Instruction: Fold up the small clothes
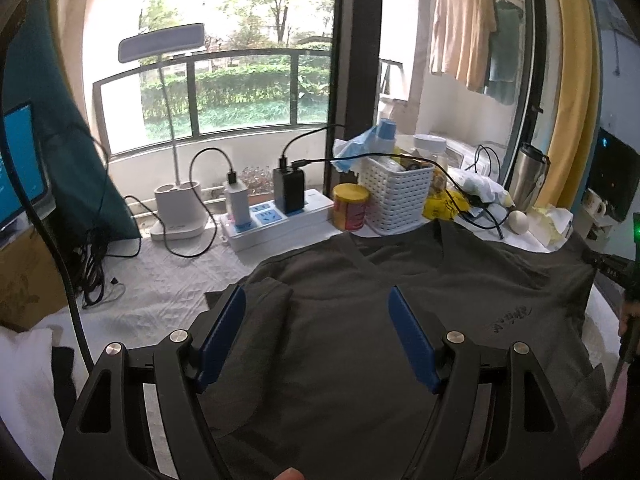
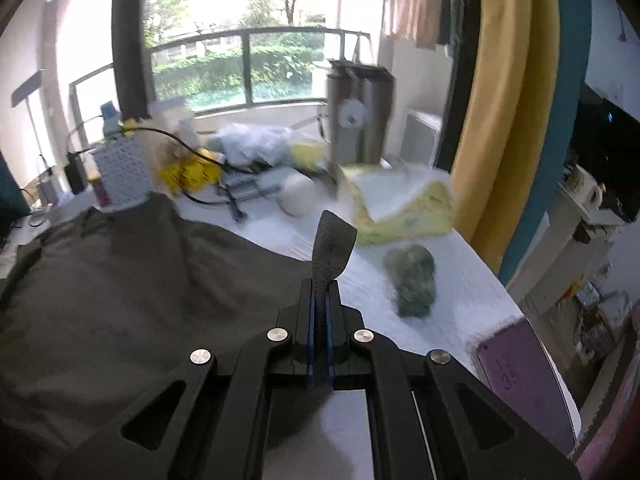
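White-covered bench (image 1: pixel 168 280) carries my dark olive T-shirt (image 1: pixel 400 320), spread flat near the white basket (image 1: pixel 394 196), power strip (image 1: pixel 276 222) and yellow tissue pack (image 2: pixel 400 212). My left tool (image 1: pixel 316 336) hovers over the shirt, jaws wide apart, holding nothing. My right tool (image 2: pixel 320 320) is clamped tight on a dark fabric strip (image 2: pixel 330 248) sticking up.

Left gripper (image 1: pixel 316 332) spread wide above a dark olive T-shirt (image 1: pixel 400 320).
The shirt lies flat on the white cloth-covered table (image 1: pixel 168 280); at 12 o'clock sit a white basket (image 1: pixel 394 196), yellow tin (image 1: pixel 351 206) and power strip (image 1: pixel 276 220); desk lamp (image 1: pixel 176 208) at 10.
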The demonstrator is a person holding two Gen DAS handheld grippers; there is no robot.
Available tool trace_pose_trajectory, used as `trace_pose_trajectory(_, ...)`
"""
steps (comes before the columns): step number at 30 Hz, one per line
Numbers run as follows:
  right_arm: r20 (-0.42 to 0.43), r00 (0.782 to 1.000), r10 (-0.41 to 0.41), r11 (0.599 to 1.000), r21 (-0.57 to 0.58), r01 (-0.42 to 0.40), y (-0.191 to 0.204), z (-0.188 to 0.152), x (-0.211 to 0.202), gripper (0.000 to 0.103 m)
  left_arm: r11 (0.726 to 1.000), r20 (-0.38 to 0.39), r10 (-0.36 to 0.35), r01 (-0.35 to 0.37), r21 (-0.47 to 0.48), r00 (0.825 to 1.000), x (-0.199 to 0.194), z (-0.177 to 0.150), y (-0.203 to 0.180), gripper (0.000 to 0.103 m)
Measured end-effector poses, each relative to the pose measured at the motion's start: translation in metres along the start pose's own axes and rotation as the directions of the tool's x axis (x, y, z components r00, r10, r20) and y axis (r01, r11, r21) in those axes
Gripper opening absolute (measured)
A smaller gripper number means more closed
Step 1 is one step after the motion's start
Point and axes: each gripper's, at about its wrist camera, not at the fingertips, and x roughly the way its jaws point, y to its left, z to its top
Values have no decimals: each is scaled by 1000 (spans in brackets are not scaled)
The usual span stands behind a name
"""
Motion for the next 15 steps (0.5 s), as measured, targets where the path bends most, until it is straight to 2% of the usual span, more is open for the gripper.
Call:
trace_pose_trajectory(4, 19, 999, 30, 998, -60, -29, 34, 12, -10, 4, 1000, 2, 2, -2, -30, 1000, -2, -6, 20, 77)
trace_pose_trajectory(8, 25, 997, 72, 992, -103, -69, 70, 18, -15, 4, 1000, -4, 22, -22, -10, 1000, -1, -13, 30, 77)
trace_pose_trajectory(15, -34, 986, 166, 972, -161, -169, 137, 10, 0, 4, 998, -30, 51, -51, -20, 998, 3, -26, 48, 77)
